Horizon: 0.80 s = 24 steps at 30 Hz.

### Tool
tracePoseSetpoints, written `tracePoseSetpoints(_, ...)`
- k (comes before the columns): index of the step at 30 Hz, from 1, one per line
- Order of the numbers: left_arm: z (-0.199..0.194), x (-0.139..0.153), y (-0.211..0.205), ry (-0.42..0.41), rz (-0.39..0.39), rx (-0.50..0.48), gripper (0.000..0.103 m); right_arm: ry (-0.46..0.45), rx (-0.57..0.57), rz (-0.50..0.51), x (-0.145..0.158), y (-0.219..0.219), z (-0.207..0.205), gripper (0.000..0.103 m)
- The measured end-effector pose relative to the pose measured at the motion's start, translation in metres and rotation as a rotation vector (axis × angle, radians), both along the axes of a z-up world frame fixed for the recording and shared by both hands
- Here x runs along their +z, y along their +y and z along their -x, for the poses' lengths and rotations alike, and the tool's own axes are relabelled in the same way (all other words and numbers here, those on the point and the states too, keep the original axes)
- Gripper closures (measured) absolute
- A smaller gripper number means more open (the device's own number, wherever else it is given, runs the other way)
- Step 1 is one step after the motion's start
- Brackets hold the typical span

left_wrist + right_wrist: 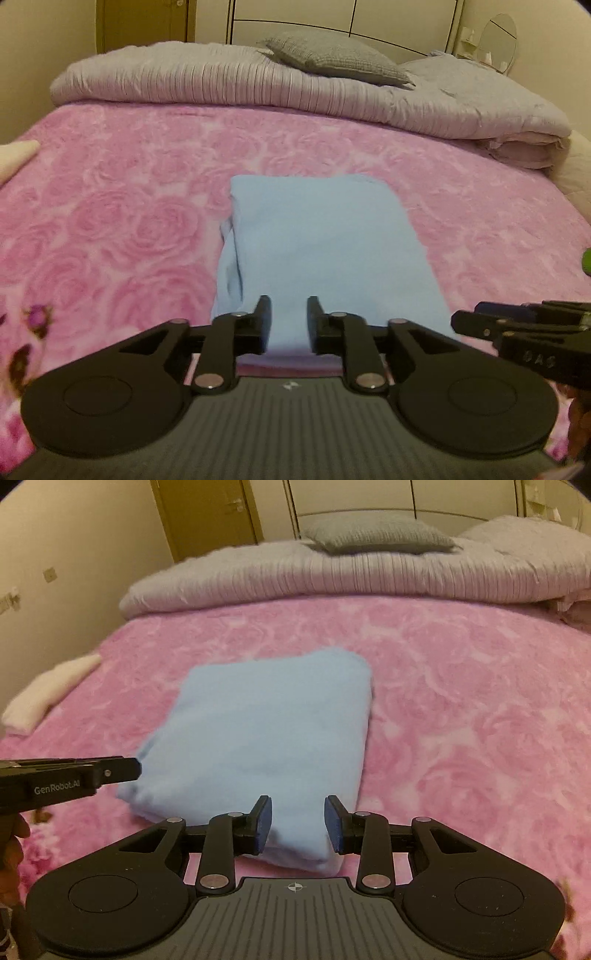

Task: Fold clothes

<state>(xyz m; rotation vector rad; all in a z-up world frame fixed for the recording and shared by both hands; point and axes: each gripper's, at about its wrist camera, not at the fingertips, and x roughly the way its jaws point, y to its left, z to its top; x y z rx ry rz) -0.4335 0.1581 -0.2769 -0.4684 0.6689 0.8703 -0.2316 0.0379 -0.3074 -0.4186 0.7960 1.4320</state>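
Holding my left claw (289,321) and right claw (298,823) spread apart, pinching nothing; the folded blue cloth (266,731) is lying flat on the pink bed (461,686), just in front of both.

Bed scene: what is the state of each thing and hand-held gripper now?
Blue garment: folded, flat on pink blanket.
Left hand-held gripper: open, holds nothing.
Right hand-held gripper: open, holds nothing.
Grey duvet: rolled back at bed head.
Grey pillow: lying on duvet.
White cloth: folded, at bed edge.
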Motion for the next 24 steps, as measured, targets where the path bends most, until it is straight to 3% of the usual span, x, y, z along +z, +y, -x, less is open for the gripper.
tracePoseSetpoints(4,0.015,0.007,-0.033,0.019,0.032,0.045,0.079,0.050,-0.030,0.048,0.001,-0.030,0.007,0.064)
tracePoseSetpoints(11,0.043,0.011,-0.086,0.050,0.055,0.084,0.076,0.032,-0.056,0.095,0.006,-0.082,0.023,0.062)
tracePoseSetpoints(12,0.045,0.013,-0.093,0.054,0.050,0.084,0.076,0.025,-0.065,0.084,0.010,-0.086,0.023,0.059)
tracePoseSetpoints(14,0.049,0.017,-0.105,0.059,0.038,0.082,0.075,0.010,-0.082,0.059,0.019,-0.093,0.024,0.039)
tracePoseSetpoints(24,0.051,0.034,-0.141,0.056,-0.012,0.049,0.074,-0.002,-0.096,0.001,0.040,-0.128,0.029,0.039)
